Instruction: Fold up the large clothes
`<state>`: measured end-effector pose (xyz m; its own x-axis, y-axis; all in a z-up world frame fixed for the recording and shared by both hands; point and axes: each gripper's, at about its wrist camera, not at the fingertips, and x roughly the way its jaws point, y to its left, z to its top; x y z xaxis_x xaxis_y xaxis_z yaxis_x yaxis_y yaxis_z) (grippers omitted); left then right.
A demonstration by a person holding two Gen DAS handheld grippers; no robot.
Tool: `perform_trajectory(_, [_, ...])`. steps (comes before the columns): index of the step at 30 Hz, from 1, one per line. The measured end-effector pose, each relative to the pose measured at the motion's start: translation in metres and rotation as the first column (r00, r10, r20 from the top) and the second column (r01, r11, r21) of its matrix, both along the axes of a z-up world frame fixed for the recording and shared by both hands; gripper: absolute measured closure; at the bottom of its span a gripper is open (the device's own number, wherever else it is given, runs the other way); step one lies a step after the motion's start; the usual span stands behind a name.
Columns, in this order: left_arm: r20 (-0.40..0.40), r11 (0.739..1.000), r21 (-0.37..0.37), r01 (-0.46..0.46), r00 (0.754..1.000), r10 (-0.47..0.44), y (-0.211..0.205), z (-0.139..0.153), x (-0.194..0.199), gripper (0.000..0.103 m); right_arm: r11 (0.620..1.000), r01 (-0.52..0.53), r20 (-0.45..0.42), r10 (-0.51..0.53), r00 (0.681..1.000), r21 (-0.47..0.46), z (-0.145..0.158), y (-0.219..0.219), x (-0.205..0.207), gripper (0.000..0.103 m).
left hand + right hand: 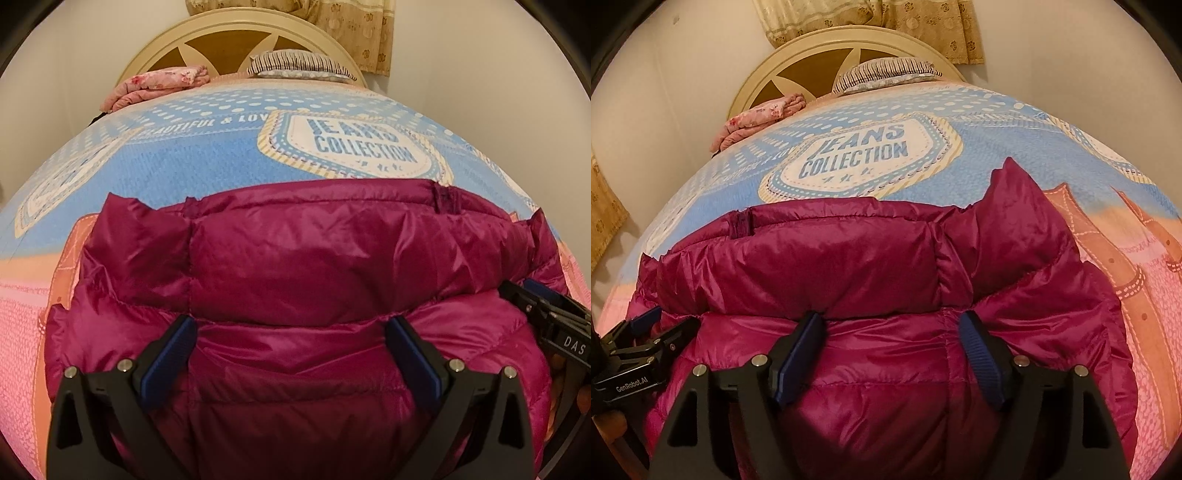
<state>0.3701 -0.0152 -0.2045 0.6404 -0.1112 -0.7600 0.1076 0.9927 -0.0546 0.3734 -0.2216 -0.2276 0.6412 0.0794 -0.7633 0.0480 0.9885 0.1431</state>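
Note:
A magenta puffer jacket lies folded in a thick stack on the bed; it also fills the lower right wrist view. My left gripper is open, its blue-padded fingers spread over the jacket's near fold. My right gripper is open too, fingers spread over the same fold further right. The right gripper shows at the right edge of the left wrist view, and the left gripper at the left edge of the right wrist view. One corner of the jacket sticks up.
The bed cover is blue, pink and orange with "JEANS COLLECTION" printed on it. A pink folded blanket and a striped pillow lie at the cream headboard. Walls stand on both sides, a curtain behind.

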Motion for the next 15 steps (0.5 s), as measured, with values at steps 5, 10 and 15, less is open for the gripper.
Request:
perform_trajectory(5, [-0.007,1.0,0.01,-0.001,1.0,0.001,-0.001,-0.001,0.0,0.0,1.0,-0.009,-0.01,0.008,1.0,-0.022,-0.002,0.005,0.003,0.02])
perform_trajectory(10, [-0.014,1.0,0.02,-0.002,1.0,0.002,-0.002,-0.002,0.002,0.0,0.999,-0.016,-0.02,0.016,1.0,-0.038,-0.004,0.008,0.005,0.018])
perform_trajectory(15, [-0.019,1.0,0.029,-0.003,1.0,0.003,-0.003,-0.003,0.003,0.0,0.997,-0.025,-0.035,0.023,0.999,-0.073,-0.006,0.013,0.007,0.014])
